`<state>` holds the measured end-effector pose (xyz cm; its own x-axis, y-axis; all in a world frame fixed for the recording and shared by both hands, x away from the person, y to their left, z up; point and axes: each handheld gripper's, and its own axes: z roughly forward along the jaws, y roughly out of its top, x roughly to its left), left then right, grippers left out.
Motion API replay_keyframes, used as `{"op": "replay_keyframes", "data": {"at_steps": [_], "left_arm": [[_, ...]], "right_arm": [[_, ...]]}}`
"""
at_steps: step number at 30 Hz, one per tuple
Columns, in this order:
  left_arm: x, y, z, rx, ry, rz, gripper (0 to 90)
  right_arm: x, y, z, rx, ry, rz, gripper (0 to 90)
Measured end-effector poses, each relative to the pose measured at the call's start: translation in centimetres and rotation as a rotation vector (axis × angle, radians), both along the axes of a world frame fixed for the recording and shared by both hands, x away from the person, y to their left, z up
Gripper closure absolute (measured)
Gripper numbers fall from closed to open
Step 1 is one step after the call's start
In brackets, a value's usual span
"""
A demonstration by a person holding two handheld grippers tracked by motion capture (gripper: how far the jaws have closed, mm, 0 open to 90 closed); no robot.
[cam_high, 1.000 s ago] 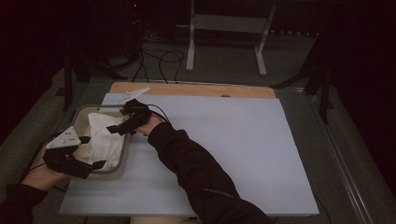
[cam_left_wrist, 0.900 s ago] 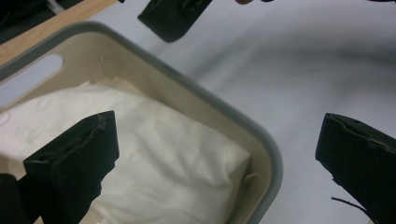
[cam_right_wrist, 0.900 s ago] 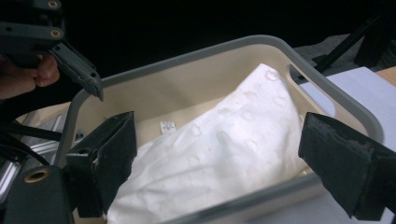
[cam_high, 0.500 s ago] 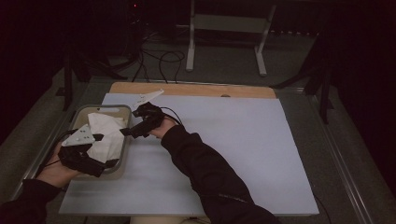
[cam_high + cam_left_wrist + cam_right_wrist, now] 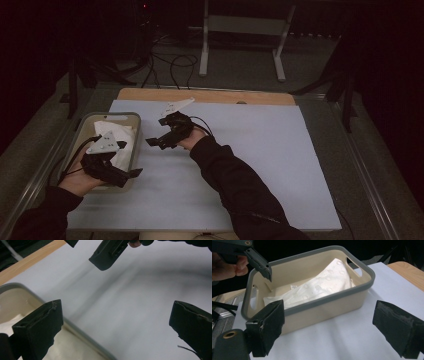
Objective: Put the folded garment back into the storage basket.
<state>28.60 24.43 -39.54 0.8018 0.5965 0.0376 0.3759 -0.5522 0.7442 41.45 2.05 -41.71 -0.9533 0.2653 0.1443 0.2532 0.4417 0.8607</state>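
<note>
The right gripper (image 5: 156,141), jaws apart and empty, has been drawn out of the bin (image 5: 131,150) onto the table (image 5: 280,165). The left gripper (image 5: 134,173), also apart, is held at the bin's near right rim. The cloth (image 5: 319,287) is left lying inside, seemingly released.

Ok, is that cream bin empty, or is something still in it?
Not empty. The cream bin stands upright and holds a crumpled white bag or sheet, lying loose inside against the far end. What it is exactly, cannot tell.

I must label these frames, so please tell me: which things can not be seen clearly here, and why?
- White item in the bin: right gripper view, crumpled; bag or cloth, cannot tell.
- Bin's near end: high view, covered by the left gripper.
- Right gripper: left gripper view, cut off by the top edge.
- Room behind the table: high view, too dark.
</note>
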Motion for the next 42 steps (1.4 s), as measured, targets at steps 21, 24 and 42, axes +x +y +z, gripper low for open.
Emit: {"op": "replay_keyframes", "data": {"at_steps": [21,24,42], "left_arm": [[0.9,-4.7,-0.3,0.004,-0.005,-0.084,0.0],[1.1,-5.4,-0.5,0.003,-0.007,-0.096,0.0],[1.9,-9.0,-1.1,-0.003,-0.005,-0.165,0.0]], "right_arm": [[-0.8,-6.5,-0.8,-0.011,-0.028,-0.053,10.7],[-0.9,-7.4,-1.0,-0.014,-0.032,-0.061,10.7],[-1.6,-13.3,-2.6,-0.039,-0.024,-0.122,10.7]]}}
